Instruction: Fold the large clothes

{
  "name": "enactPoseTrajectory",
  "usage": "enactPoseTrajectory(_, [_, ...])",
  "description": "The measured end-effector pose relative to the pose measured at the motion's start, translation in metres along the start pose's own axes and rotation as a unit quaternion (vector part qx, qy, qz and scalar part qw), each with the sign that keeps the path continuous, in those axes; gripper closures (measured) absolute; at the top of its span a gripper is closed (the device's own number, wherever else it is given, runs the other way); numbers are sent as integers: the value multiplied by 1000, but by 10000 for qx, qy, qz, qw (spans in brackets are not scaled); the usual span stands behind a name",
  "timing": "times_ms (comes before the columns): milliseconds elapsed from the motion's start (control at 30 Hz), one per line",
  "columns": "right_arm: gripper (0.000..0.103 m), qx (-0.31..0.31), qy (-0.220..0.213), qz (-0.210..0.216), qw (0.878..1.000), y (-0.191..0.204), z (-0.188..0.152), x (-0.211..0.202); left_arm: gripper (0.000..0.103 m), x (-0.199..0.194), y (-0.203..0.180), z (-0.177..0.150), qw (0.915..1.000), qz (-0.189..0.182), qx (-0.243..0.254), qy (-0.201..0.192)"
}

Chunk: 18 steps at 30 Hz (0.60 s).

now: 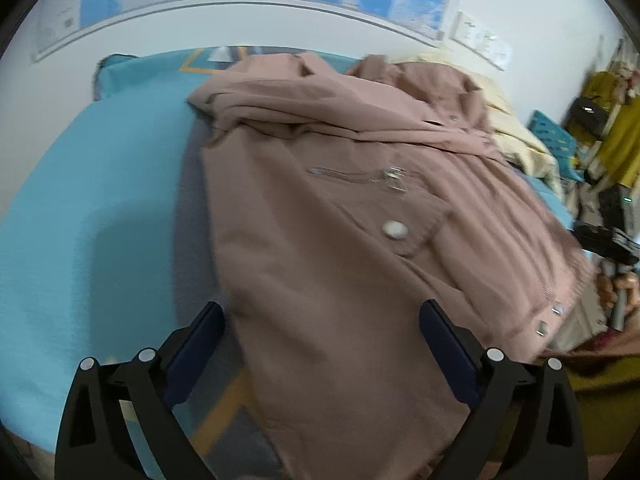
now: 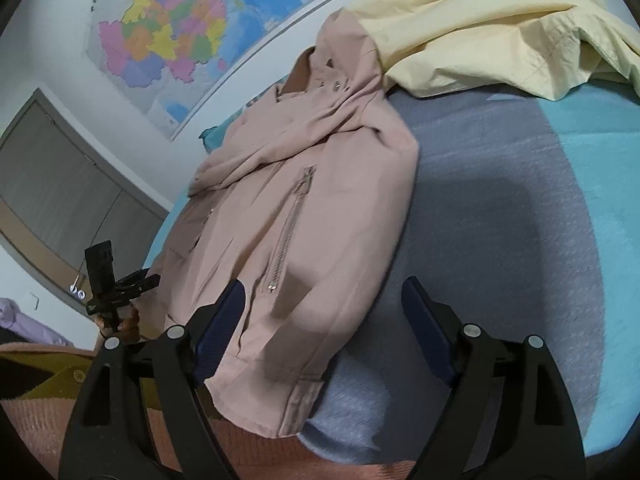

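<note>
Dusty-pink zippered fabric jacket (image 2: 304,208) lies partly folded on the blue bed (image 2: 500,220); pale-yellow garment (image 2: 472,28) touches its hood. Both grippers' jaws wide, empty.

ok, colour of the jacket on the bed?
Dusty pink jacket, with silver zips and snaps; clearest in the right wrist view.

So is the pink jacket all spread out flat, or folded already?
Partly folded: the pink jacket has a sleeve laid across its chest, body narrowed, hem end not yet folded up.

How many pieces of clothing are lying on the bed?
2: a pink jacket spread in the middle, and a pale yellow garment bunched behind its hood near the wall. More may be hidden underneath.
</note>
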State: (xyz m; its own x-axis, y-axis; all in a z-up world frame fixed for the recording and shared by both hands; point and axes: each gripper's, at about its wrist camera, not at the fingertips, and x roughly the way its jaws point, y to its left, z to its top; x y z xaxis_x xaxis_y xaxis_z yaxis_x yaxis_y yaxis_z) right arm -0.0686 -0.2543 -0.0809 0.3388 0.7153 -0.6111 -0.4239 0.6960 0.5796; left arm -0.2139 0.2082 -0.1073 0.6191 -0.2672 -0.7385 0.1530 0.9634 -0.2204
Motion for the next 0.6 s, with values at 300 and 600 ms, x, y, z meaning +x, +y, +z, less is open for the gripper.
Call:
enactPoseTrajectory(300, [25,-365,236,657,9969,21,-2,24,7,11,-14,7,9956,-916,-152,95])
enactPoseTrajectory(600, [34,-285,302,1046,9937,20,0,29,23,14,-9,16,9968,-564,-560,58])
